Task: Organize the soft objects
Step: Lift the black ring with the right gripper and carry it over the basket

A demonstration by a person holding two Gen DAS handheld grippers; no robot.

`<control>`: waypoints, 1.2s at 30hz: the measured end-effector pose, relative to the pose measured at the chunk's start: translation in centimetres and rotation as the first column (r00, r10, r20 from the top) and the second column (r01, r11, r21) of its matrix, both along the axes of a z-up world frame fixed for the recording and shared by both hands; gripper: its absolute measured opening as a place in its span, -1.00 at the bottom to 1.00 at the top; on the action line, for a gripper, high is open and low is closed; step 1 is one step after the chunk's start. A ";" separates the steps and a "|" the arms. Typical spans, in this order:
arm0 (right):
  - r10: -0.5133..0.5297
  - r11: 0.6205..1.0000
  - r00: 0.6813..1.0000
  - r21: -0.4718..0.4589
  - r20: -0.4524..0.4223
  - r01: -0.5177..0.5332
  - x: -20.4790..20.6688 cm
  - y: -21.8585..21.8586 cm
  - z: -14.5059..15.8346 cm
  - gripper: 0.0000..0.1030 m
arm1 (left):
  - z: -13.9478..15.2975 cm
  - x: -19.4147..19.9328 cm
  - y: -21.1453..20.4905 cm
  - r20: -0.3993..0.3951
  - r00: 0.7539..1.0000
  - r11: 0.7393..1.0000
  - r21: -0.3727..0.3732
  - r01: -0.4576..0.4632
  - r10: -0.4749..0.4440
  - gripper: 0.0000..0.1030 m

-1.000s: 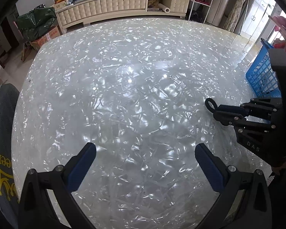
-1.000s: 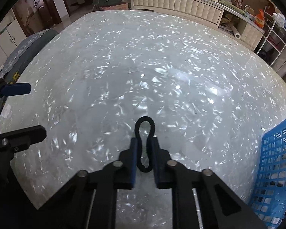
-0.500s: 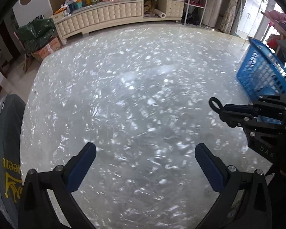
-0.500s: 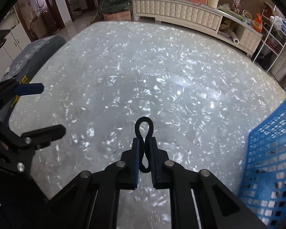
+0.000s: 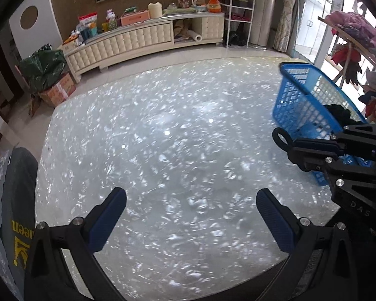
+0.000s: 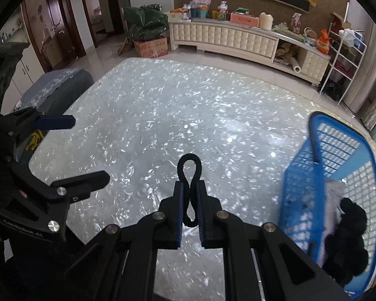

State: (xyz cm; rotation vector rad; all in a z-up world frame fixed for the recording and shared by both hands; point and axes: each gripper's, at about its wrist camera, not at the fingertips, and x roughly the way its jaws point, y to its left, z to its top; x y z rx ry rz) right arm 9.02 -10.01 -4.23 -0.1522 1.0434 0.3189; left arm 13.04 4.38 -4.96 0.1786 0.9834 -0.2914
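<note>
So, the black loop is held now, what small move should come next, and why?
Probably carry the right hand-held gripper sideways over the blue basket. Its jaws are shut on the black hair tie, above the table, and soft things already lie in the basket.

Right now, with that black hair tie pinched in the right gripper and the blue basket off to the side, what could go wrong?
1. The thin black elastic hair tie is pinched only at its middle by the shut right gripper; it might slip out before reaching the blue plastic lattice basket.
2. That basket seems to sit at the edge of the shiny pearl-patterned table, so a bump might shove it off.
3. The basket's lattice holes might let the tie fall through.
</note>
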 end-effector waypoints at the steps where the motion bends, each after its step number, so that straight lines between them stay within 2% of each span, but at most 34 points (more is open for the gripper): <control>1: -0.005 1.000 1.000 0.000 0.008 0.005 -0.2 -0.3 0.3 -0.83 | 0.3 -0.2 -0.5 0.003 1.000 1.000 0.002 0.006 -0.006 1.00; 20: -0.148 0.989 0.985 0.040 0.083 0.145 -4.2 -7.8 3.6 -0.82 | 3.6 -2.5 -8.3 0.059 0.989 0.991 0.023 0.134 -0.135 1.00; 27: -0.195 0.980 0.977 0.065 0.088 0.190 -4.3 -9.7 3.4 -0.82 | 4.1 -1.9 -10.6 0.072 0.985 0.987 0.036 0.156 -0.158 1.00; 36: -0.245 0.967 0.967 0.083 0.068 0.239 -3.8 -12.0 3.0 -0.82 | 3.3 0.2 -13.5 0.046 0.983 0.984 0.039 0.173 -0.175 1.00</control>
